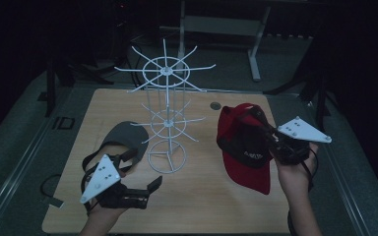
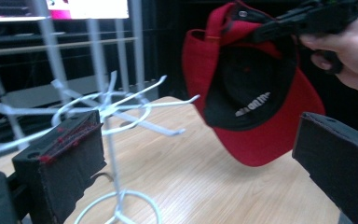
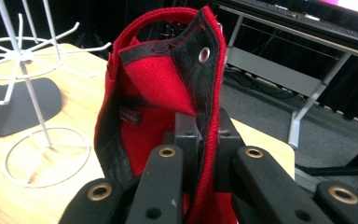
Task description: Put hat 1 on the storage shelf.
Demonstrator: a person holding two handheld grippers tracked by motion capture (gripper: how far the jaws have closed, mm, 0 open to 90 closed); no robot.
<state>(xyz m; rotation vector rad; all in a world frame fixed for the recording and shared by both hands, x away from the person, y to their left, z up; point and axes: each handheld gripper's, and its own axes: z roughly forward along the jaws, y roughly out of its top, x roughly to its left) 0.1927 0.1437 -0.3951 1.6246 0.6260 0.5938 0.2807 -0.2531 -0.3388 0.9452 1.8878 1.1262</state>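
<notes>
A red cap with a black lining hangs above the table's right side, underside toward me. My right gripper is shut on its edge; in the right gripper view the jaws pinch the red cap at its black-trimmed band. A white wire rack stands upright at the table's middle. A grey cap lies flat just left of its base. My left gripper is open near the front left, holding nothing. In its own view the left gripper looks at the rack and the red cap.
The wooden table has a small dark round spot near its far edge. Metal frame legs stand on the floor behind the table. The rack's arms stick out in all directions on two levels.
</notes>
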